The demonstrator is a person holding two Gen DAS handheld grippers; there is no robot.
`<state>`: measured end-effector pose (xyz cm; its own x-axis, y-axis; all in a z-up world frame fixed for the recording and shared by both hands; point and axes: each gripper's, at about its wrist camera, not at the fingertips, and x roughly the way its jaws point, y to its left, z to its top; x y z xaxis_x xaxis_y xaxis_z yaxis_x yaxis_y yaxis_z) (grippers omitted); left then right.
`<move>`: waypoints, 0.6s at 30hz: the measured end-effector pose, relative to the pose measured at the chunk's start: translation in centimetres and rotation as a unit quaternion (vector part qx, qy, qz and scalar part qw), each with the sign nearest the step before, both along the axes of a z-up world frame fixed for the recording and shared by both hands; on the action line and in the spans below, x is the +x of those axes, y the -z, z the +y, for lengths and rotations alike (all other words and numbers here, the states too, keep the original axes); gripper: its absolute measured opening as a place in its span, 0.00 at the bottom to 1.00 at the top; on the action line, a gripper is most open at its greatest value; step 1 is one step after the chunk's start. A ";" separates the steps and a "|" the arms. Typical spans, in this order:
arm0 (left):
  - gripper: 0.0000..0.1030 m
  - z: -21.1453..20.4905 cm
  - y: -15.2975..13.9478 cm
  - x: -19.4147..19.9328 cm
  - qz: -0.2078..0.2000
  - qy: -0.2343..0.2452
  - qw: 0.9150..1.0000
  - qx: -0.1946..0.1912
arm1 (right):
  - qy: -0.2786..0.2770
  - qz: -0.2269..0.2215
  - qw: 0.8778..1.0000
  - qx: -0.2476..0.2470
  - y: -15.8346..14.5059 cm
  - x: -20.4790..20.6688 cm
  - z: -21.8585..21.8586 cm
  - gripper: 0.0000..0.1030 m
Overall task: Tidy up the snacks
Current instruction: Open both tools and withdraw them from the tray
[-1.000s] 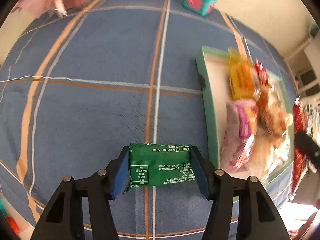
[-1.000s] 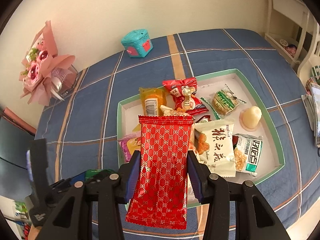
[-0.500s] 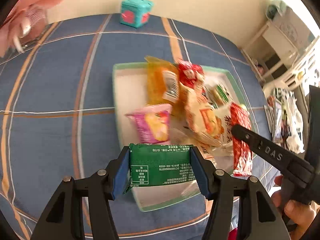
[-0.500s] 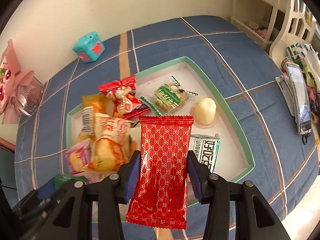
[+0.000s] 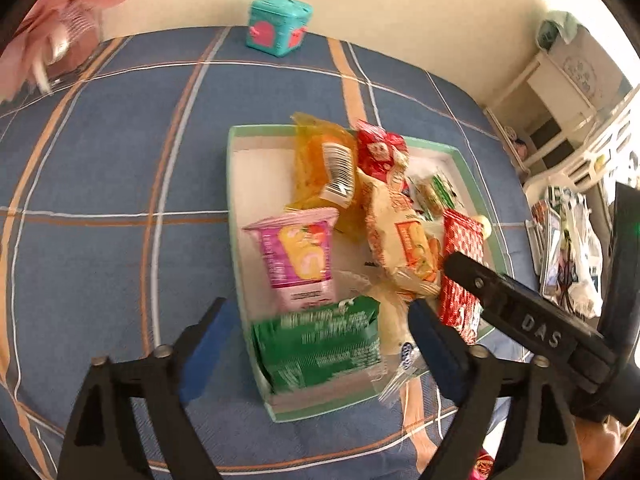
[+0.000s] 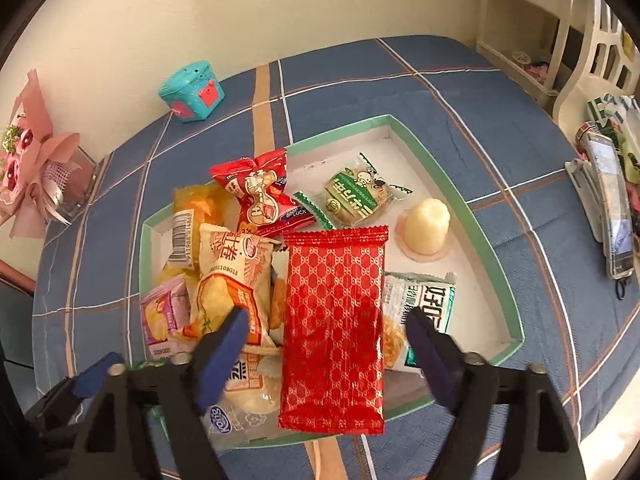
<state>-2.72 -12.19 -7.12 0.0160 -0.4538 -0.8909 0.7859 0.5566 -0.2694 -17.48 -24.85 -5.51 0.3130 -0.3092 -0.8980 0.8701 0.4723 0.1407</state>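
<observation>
A green-rimmed white tray (image 5: 236,216) (image 6: 476,224) on the blue plaid cloth holds several snack packets. My left gripper (image 5: 316,340) is open, its jaws spread wide of a green packet (image 5: 320,348) that lies blurred over the tray's near corner. My right gripper (image 6: 324,344) is open too; a red patterned packet (image 6: 334,320) sits between its spread jaws over the tray's front, touching neither finger. The right gripper also shows in the left wrist view (image 5: 516,312) beside the red packet (image 5: 460,248).
A teal toy box (image 5: 278,26) (image 6: 192,90) stands at the far table edge. A pink bouquet (image 6: 32,160) is at the back left. A phone on a stand (image 6: 612,212) and white furniture are to the right.
Both grippers opened. The green packet left the left gripper and dropped onto the tray's near corner. The red packet came free of the right gripper's fingers over the tray.
</observation>
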 end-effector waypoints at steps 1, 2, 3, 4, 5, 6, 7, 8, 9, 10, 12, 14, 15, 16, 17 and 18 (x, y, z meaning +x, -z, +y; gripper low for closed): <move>0.92 0.3 -0.2 0.1 -0.004 -0.009 1.000 -0.002 | 0.000 0.001 1.000 -0.007 -0.2 -0.1 0.3 0.98; 0.93 0.9 -0.4 0.4 -0.011 -0.020 1.000 -0.003 | 0.000 0.002 1.000 -0.012 -0.3 -0.1 0.4 1.00; 0.94 1.4 -0.6 0.6 -0.023 -0.035 0.999 -0.001 | -0.002 0.001 1.000 -0.019 -0.5 -0.2 0.8 1.00; 0.94 1.9 -0.8 0.7 -0.036 -0.046 0.998 0.004 | -0.006 0.000 1.000 -0.025 -0.8 -0.1 1.2 1.00; 0.94 2.3 -0.9 0.9 -0.050 -0.055 0.997 0.010 | -0.009 0.000 1.000 -0.029 -1.0 -0.2 1.6 1.00; 0.94 2.8 -1.1 1.0 -0.066 -0.064 0.996 0.020 | -0.013 0.000 0.999 -0.033 -1.1 -0.1 2.1 1.00; 0.94 3.3 -1.2 1.1 -0.078 -0.075 0.994 0.026 | -0.015 0.000 0.999 -0.034 -1.2 -0.1 2.4 1.00; 0.94 3.9 -1.4 1.3 -0.089 -0.090 0.991 0.033 | -0.016 0.001 0.999 -0.036 -1.3 -0.1 2.9 1.00; 0.94 4.4 -1.5 1.5 -0.102 -0.107 0.988 0.044 | -0.019 0.000 0.999 -0.037 -1.4 -0.1 3.3 1.00; 0.94 4.9 -1.6 1.6 -0.112 -0.118 0.985 0.053 | -0.022 0.000 0.999 -0.039 -1.5 -0.1 3.8 1.00; 0.94 5.7 -1.9 1.7 -0.130 -0.133 0.980 0.067 | -0.028 -0.002 0.999 -0.042 -1.7 -0.2 4.6 1.00; 0.94 6.2 -2.0 1.6 -0.136 -0.139 0.978 0.074 | -0.036 0.000 0.998 -0.047 -1.9 -0.2 5.6 1.00; 0.94 6.6 -2.1 1.6 -0.138 -0.141 0.977 0.077 | -0.038 0.002 0.998 -0.049 -1.9 -0.1 5.9 1.00; 0.94 6.8 -2.1 1.5 -0.141 -0.144 0.976 0.081 | -0.042 0.005 0.998 -0.051 -1.9 -0.1 6.2 1.00; 0.94 7.0 -2.1 1.4 -0.145 -0.147 0.975 0.087 | -0.045 0.006 0.998 -0.053 -1.9 -0.1 6.5 1.00; 0.94 7.1 -2.1 1.2 -0.153 -0.151 0.972 0.099 | -0.048 0.008 0.997 -0.055 -2.0 -0.2 6.8 1.00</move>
